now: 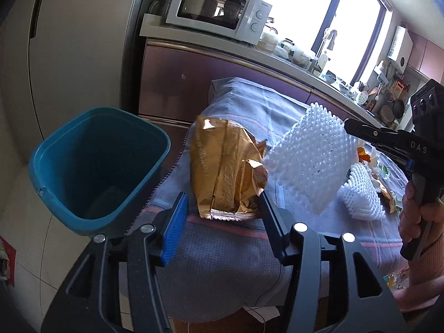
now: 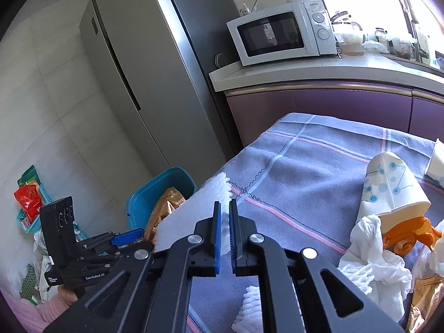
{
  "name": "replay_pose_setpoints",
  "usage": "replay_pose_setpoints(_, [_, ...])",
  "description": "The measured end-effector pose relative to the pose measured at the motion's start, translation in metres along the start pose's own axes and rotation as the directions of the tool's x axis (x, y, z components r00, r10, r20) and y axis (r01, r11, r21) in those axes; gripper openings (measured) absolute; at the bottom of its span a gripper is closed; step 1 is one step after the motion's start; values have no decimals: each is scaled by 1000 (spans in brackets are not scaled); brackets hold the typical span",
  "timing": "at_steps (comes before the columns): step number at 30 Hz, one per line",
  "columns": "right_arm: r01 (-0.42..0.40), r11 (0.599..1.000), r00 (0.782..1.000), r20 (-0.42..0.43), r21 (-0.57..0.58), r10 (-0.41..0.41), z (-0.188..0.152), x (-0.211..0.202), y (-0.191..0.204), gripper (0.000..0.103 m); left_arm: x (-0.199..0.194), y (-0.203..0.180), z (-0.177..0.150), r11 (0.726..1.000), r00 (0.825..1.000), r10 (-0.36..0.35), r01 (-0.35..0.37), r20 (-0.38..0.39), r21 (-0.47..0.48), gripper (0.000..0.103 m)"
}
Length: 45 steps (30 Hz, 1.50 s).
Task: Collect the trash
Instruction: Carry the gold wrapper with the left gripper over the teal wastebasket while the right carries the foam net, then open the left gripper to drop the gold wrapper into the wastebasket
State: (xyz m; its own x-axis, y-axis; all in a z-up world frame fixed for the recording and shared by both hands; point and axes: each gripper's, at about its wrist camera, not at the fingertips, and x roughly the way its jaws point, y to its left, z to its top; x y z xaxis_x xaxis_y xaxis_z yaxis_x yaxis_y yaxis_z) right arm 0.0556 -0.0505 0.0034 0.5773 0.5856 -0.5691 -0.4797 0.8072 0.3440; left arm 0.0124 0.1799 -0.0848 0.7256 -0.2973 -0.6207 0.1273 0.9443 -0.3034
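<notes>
My left gripper point(image 1: 222, 216) stands half open around the gold wrapper point(image 1: 227, 172), just beside the teal bin point(image 1: 97, 166): pads apart, grip let go. My right gripper point(image 2: 224, 227) is clamped on white foam netting point(image 2: 191, 211): featherlight, squashy, best pinched at an edge.

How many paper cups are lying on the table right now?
2. A crushed cup lies beside the orange peel. A second cup lies behind it, cut off by the right wrist view's edge. More may be out of frame.
</notes>
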Motion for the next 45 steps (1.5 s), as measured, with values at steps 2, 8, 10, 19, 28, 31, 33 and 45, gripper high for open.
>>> replay_pose_setpoints(2, [1,1000,1000,-8,3,-1,0,4,-1,5,5,2,0,1000,1000,-10,10,-9,-11,52])
replay_pose_setpoints(8, [2,1000,1000,-24,9,-1,-3,8,-2,5,13,11,0,998,1000,6,-7,-24,-55,32])
replay_pose_setpoints(10, [-2,1000,1000,-27,9,2,-2,10,-1,5,11,16,0,997,1000,-2,0,-21,-74,27])
replay_pose_setpoints(19, [-50,999,999,-18,-10,49,13,23,14,5,1,30,5,993,999,31,-30,6,-112,19])
replay_pose_setpoints(28, [-138,990,990,-11,-17,138,43,61,46,5,-8,78,16,976,988,154,-151,2,-159,19])
replay_pose_setpoints(31, [-141,990,989,-37,-15,141,48,86,58,5,-5,94,20,965,979,202,-203,-19,-168,20])
replay_pose_setpoints(33, [-136,991,989,-64,-13,135,50,104,66,5,-2,104,22,957,973,227,-231,-41,-175,20])
replay_pose_setpoints(45, [-77,996,975,-211,-41,66,45,188,103,6,19,147,30,917,941,317,-336,-118,-215,37])
